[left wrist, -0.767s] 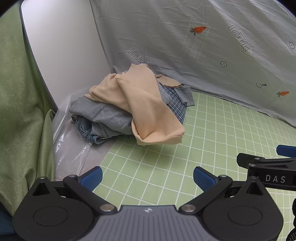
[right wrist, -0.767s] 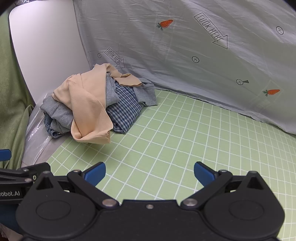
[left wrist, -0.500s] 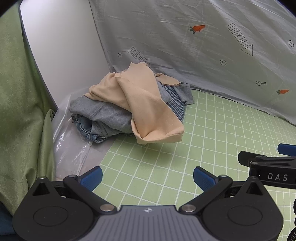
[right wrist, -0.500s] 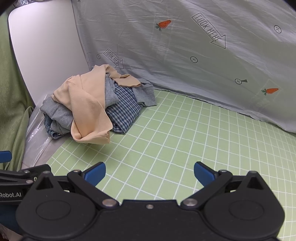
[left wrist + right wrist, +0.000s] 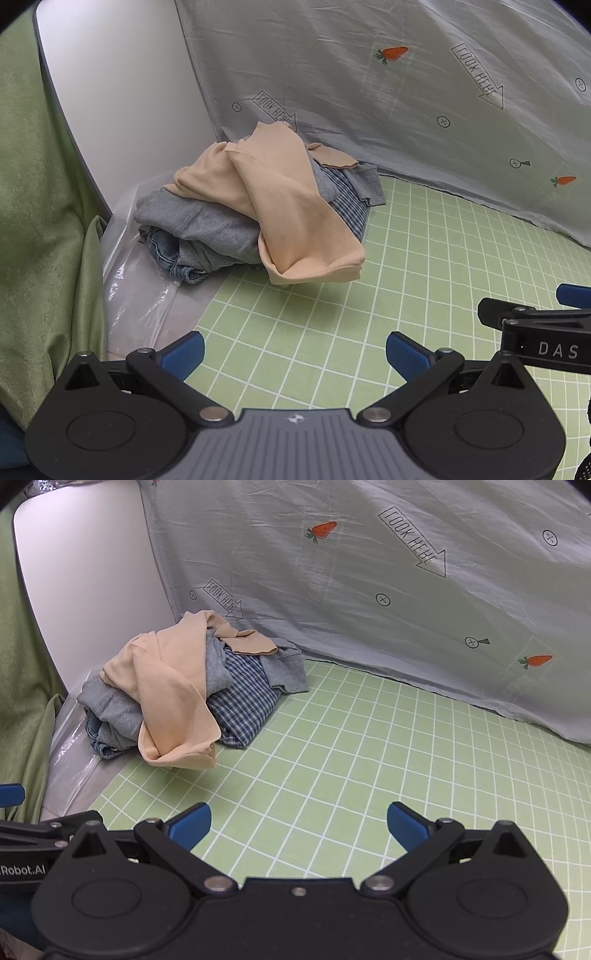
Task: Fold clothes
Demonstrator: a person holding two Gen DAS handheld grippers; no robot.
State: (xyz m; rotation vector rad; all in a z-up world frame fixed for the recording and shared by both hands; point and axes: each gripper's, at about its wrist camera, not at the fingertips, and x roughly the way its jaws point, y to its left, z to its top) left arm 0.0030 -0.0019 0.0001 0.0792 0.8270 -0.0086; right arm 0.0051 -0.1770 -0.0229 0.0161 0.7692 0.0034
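Both the left tool (image 5: 295,350) and the right tool (image 5: 299,823) are held spread and empty at lower frame; a pile of clothes (image 5: 258,206) is seen heaped at centre left on the green grid mat (image 5: 351,760).

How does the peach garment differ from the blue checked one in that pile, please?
The peach garment is plain and lies on top, draped down the front of the pile; the blue checked garment is patterned and sits lower, partly covered, against the green grid mat. Both lie crumpled and unfolded, and neither gripper touches them.
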